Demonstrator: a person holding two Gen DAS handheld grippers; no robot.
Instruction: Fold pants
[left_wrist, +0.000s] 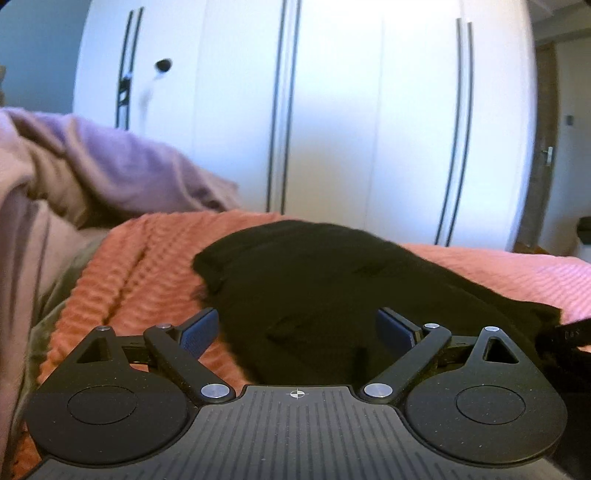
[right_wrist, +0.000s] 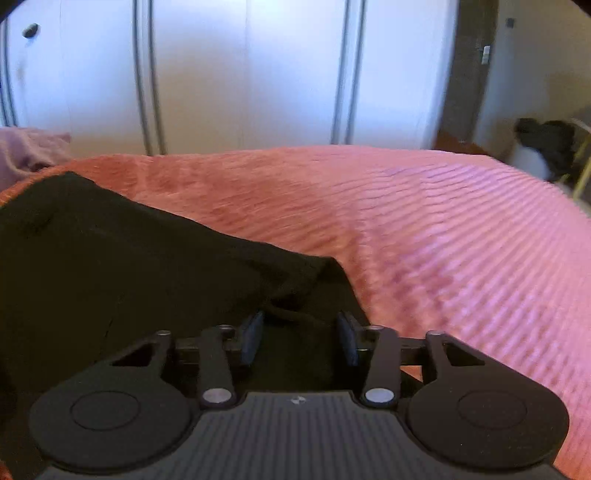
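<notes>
Black pants (left_wrist: 314, 266) lie bunched on a coral ribbed blanket (left_wrist: 140, 266) on a bed. My left gripper (left_wrist: 297, 325) hovers just over their near part, jaws spread wide, nothing between the blue pads. In the right wrist view the pants (right_wrist: 110, 251) fill the lower left, and their edge runs down to my right gripper (right_wrist: 300, 332). Its jaws stand partly apart with a rumpled fold of black fabric and a cord between them. The pads are not seen pressing on the cloth. The blanket (right_wrist: 424, 229) stretches away to the right.
White wardrobe doors (left_wrist: 351, 110) with dark handles stand behind the bed. A lilac-pink duvet (left_wrist: 92, 158) is heaped at the left. Beyond the bed's right edge, dark clothes (right_wrist: 546, 144) hang over a white bin beside a doorway.
</notes>
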